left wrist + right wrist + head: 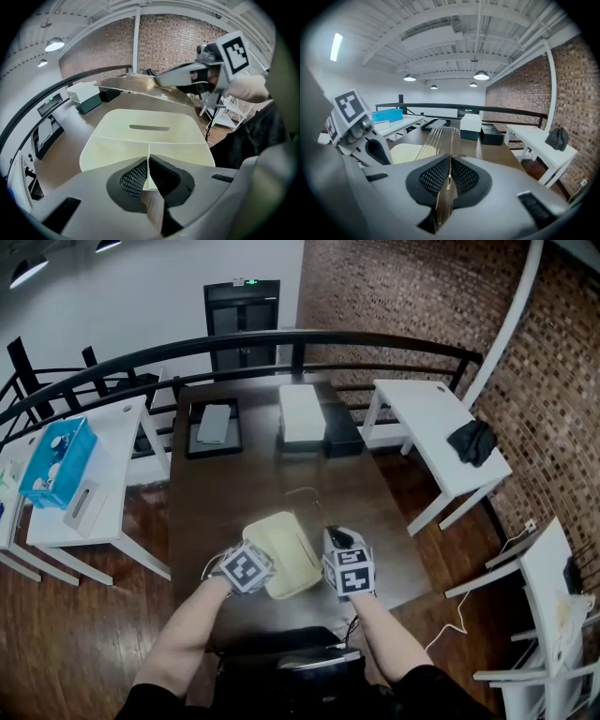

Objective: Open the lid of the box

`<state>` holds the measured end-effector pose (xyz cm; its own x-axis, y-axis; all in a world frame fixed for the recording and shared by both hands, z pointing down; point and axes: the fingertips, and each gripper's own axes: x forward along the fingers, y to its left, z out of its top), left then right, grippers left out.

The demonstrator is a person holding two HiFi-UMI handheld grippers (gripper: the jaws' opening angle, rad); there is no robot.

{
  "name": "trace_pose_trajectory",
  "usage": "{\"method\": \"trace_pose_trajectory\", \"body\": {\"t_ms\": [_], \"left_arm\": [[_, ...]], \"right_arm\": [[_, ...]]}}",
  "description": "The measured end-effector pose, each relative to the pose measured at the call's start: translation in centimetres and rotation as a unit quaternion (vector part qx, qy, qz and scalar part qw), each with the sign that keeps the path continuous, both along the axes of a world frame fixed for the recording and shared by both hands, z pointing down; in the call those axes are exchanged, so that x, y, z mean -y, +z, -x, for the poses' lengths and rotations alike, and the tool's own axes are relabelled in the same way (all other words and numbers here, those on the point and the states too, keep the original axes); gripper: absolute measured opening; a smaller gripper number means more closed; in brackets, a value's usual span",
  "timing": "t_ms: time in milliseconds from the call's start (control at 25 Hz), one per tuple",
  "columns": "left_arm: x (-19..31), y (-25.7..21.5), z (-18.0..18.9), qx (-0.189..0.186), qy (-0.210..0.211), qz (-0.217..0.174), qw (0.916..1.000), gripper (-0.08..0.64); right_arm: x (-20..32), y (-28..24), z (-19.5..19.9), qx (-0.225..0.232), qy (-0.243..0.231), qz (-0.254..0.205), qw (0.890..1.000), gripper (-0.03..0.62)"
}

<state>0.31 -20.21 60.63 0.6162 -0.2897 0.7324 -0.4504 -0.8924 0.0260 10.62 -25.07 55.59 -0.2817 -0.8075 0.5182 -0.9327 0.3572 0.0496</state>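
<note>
A pale yellow box (281, 554) sits on the dark table (225, 502) just in front of me. My left gripper (149, 161) is shut on the thin near wall of the box (145, 136), which stands between its pads. My right gripper (450, 165) is shut on the edge of the clear ribbed lid (440, 137). In the left gripper view the lid (140, 88) hangs tilted above the box, apart from it, with the right gripper (187, 77) at its right end. The inside of the box shows a dark slot.
At the table's far end lie a black tray with a grey slab (214, 426), a white box (302, 413) and a black box (342, 432). White side tables stand left (94, 474) and right (441, 427). A blue box (58, 460) rests on the left one.
</note>
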Motion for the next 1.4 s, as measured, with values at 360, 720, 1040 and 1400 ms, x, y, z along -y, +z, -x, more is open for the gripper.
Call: {"method": "trace_pose_trajectory", "body": {"t_ms": [360,720,1040,1400], "left_arm": [[0.1,-0.1,0.1,0.005,-0.03,-0.008,0.9995,0.014],[0.2,-0.2,0.2,0.006,-0.048,-0.01,0.9988,0.02],[0.5,-0.2,1.1,-0.013,-0.079,-0.004,0.9968,0.031],[0.0,-16.0,6.5,-0.356,-0.203,-0.157,0.8988,0.025]], "right_arm": [[1.1,13.8,-14.2,-0.029,0.119,0.144,0.982,0.012],[0.8,16.2,-15.2,-0.045,0.141,0.106,0.983,0.014],[-0.1,12.0,-15.5,0.048,0.174,0.073,0.981,0.104],[-3.0,-8.2,-15.0,0.125,0.163,-0.181,0.962,0.003]]}}
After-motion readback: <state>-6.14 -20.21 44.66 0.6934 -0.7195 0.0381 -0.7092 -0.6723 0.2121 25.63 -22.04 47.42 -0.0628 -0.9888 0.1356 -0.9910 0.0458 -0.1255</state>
